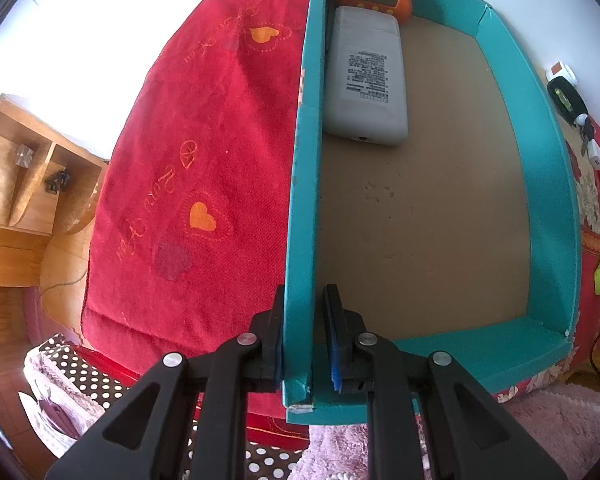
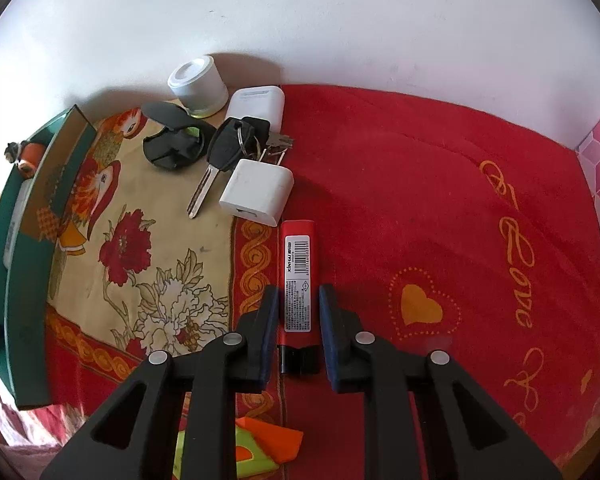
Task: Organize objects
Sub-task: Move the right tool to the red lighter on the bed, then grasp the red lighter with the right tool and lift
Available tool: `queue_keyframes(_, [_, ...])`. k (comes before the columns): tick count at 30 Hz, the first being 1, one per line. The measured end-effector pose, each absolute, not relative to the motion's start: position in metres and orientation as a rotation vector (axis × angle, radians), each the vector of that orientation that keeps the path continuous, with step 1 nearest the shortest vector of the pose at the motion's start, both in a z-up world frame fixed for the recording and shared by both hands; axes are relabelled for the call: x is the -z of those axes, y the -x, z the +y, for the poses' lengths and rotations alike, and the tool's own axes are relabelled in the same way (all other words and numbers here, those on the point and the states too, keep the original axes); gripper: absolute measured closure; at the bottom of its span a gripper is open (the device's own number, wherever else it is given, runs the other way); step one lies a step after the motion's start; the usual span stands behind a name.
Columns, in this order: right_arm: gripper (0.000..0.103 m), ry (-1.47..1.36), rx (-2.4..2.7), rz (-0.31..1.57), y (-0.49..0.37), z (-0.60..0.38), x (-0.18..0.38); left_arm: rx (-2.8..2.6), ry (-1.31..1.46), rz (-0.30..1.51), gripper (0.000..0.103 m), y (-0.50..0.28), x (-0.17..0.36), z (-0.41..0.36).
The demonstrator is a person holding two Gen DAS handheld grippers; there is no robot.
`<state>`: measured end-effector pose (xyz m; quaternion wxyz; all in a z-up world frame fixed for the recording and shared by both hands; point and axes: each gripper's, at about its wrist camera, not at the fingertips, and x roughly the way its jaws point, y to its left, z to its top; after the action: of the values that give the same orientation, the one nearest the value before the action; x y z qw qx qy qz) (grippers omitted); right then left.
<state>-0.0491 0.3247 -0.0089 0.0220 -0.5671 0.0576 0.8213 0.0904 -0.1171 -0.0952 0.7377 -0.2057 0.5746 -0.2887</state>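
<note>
While the left claw [image 1: 302,336] clamps the teal box [image 1: 548,184] wall, the right claw [image 2: 299,330] straddles the red lighter [image 2: 299,276], pads not visibly touching.

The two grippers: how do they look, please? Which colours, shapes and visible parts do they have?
Both look alike. The left gripper and the right gripper are matte black, each with two flat jaws lined with blue pads. Behind the jaws, angled black link bars with triangular cut-outs are joined by round silver pins. No cables, printed markings or sleeves are visible on either one.
</note>
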Motion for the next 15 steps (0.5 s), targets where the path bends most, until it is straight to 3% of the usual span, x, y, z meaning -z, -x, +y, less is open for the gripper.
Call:
queue_keyframes(4, [0.082, 1.752, -2.540, 0.253, 0.048, 0.332, 0.008, 0.635, 0.426, 1.241, 0.087, -0.087, 0.092, -0.118])
queue_keyframes(5, [0.082, 1.752, -2.541, 0.258, 0.047, 0.332, 0.008, 0.766, 0.156, 1.255, 0.087, -0.087, 0.092, -0.119])
queue_keyframes(15, [0.082, 1.742, -2.550, 0.310, 0.045, 0.321, -0.009, 0.792, 0.085, 1.266, 0.087, -0.088, 0.093, -0.117])
